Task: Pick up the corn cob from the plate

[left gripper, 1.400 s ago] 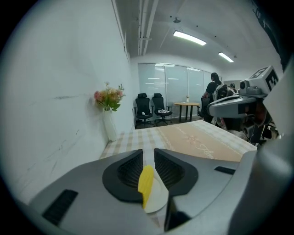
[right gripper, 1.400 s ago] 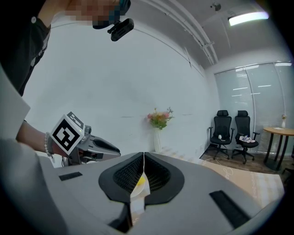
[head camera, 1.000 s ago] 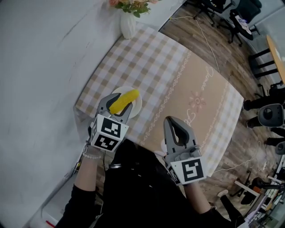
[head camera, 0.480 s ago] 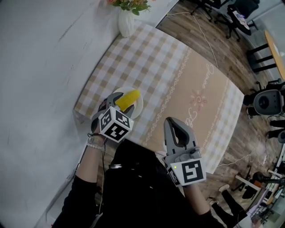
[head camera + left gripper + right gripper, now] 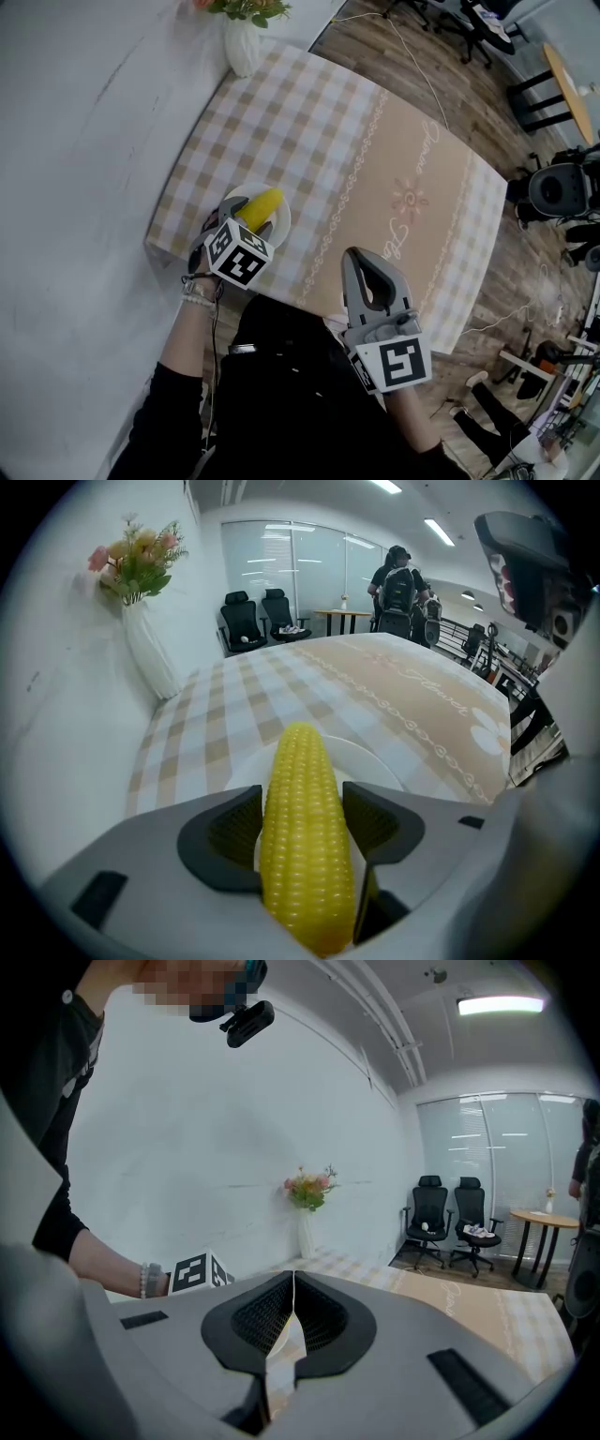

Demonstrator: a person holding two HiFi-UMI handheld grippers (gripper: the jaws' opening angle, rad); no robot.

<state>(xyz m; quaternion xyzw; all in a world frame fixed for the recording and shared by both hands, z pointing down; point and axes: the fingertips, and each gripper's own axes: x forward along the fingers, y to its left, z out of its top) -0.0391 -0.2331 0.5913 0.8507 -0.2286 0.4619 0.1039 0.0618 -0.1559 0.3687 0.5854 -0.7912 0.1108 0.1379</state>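
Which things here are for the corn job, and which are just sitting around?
For the job: corn cob; white plate; left tool, its jaws have just been opening with the cob between them.
Just lying about: vase of flowers; office chairs; right tool, shut and empty.

Our grey left gripper (image 5: 251, 217), grey right gripper (image 5: 360, 255), black ribbed jaws, black-and-white marker cubes (image 5: 236, 257), black sleeves (image 5: 171, 424), beaded bracelet (image 5: 195, 298)

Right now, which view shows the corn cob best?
Left gripper view: the corn cob fills the centre, between the jaws of the left gripper, which have just been opening. Head view shows only its far end past that gripper. Right gripper view: none.
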